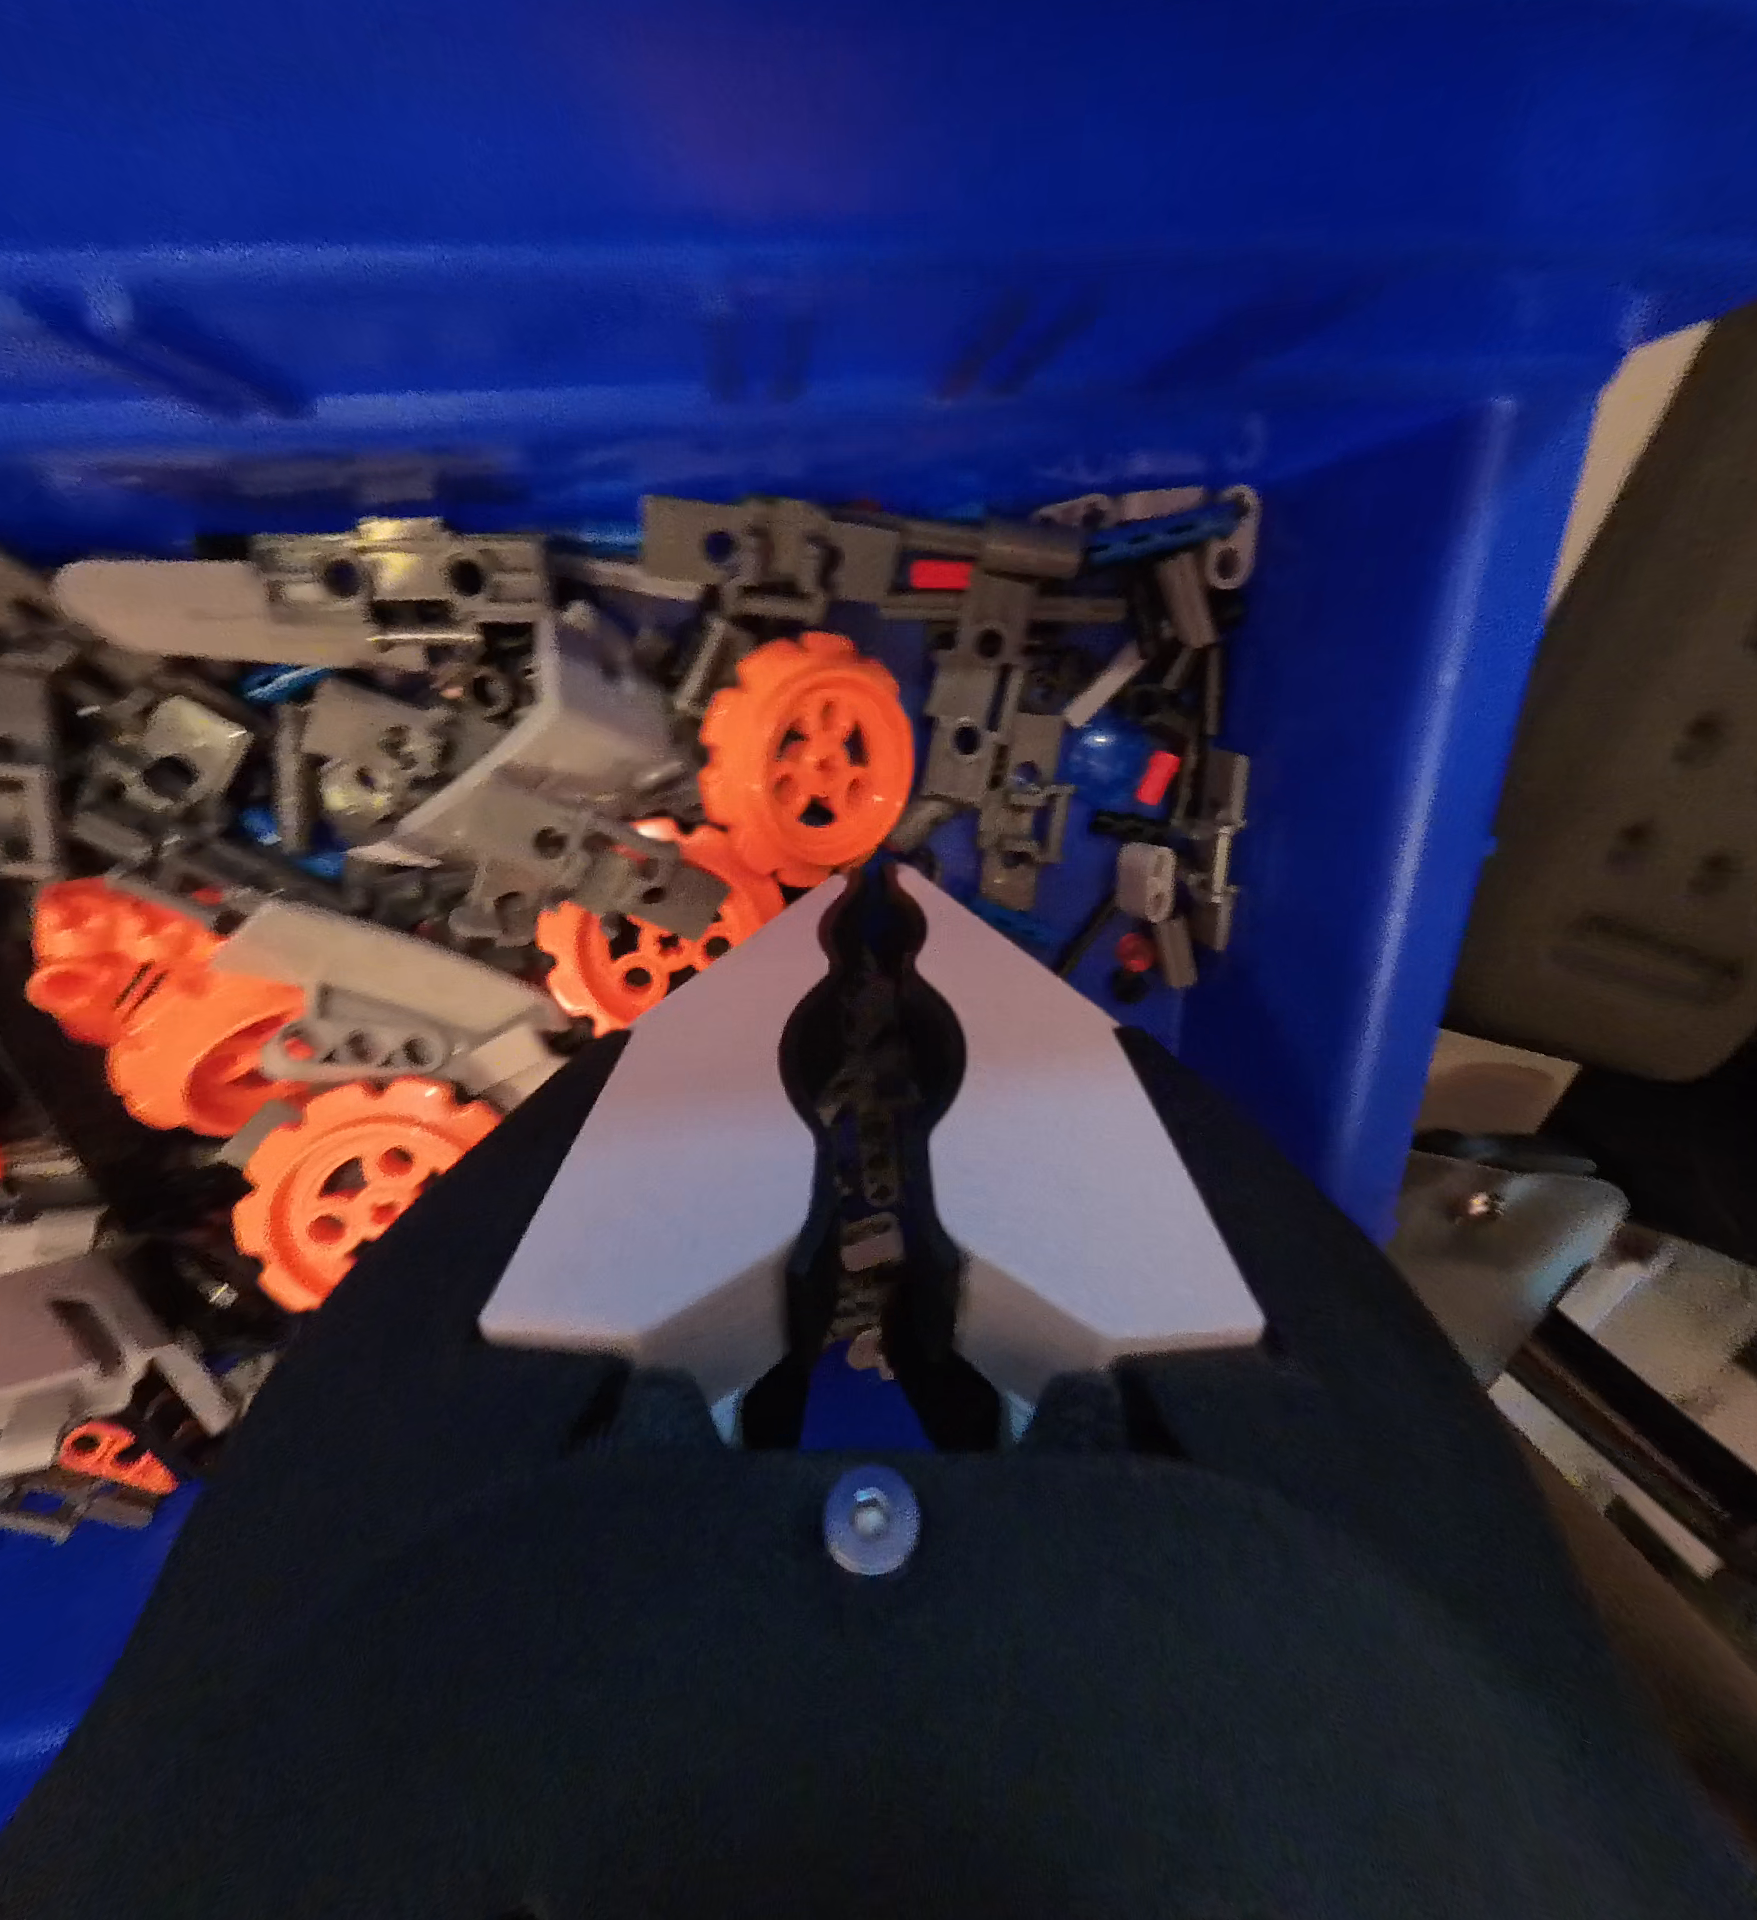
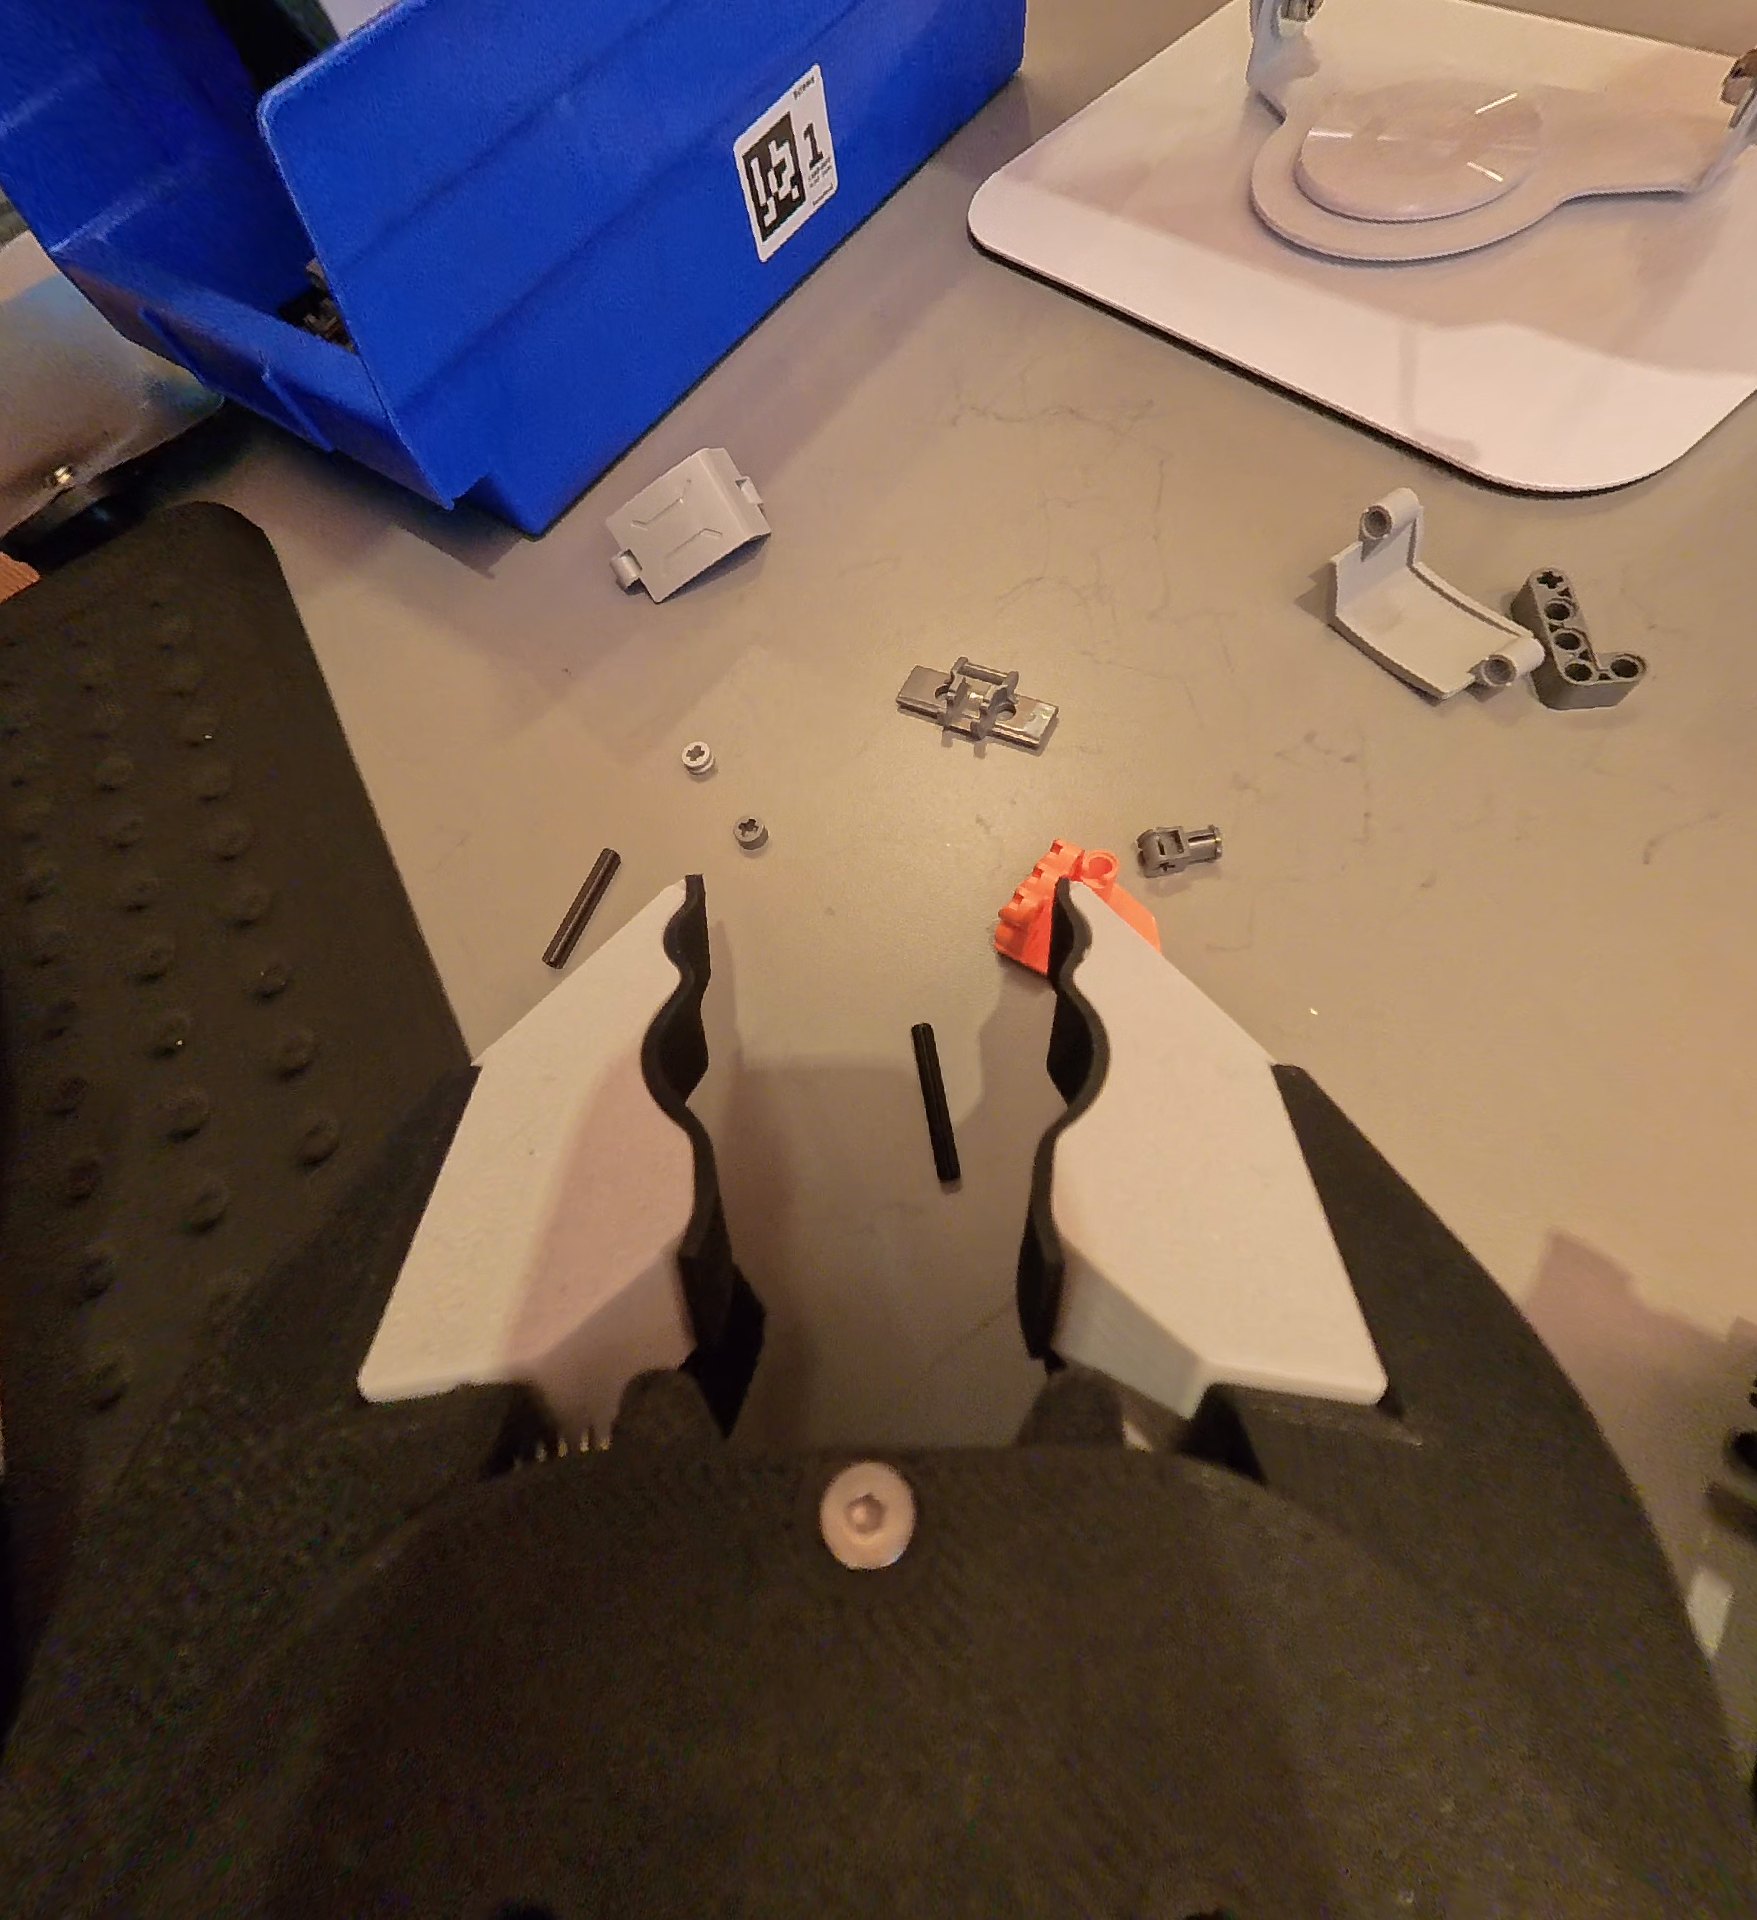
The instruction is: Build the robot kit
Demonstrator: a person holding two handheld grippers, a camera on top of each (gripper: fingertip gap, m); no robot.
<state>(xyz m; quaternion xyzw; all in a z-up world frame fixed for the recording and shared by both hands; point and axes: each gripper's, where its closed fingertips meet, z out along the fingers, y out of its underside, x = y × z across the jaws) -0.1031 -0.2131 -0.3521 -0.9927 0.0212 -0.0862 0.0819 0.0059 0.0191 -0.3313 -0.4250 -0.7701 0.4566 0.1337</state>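
1. Left gripper (image 1: 869, 883) is closed on a dark beam (image 1: 869, 1132), over the blue bin (image 1: 1373, 727) heaped with grey parts (image 1: 500, 727) and orange wheels (image 1: 806, 758).
2. Right gripper (image 2: 879, 904) gapes wide above the table (image 2: 957, 468); a black axle (image 2: 934, 1101) lies between its jaws, an orange piece (image 2: 1025, 925) beside one tip.

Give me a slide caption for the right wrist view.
Open right gripper above a black axle among loose parts on the grey table.

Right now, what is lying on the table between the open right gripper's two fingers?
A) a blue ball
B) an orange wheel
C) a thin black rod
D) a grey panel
C: a thin black rod lies on the grey table in the gap of the open right gripper, touching neither finger.
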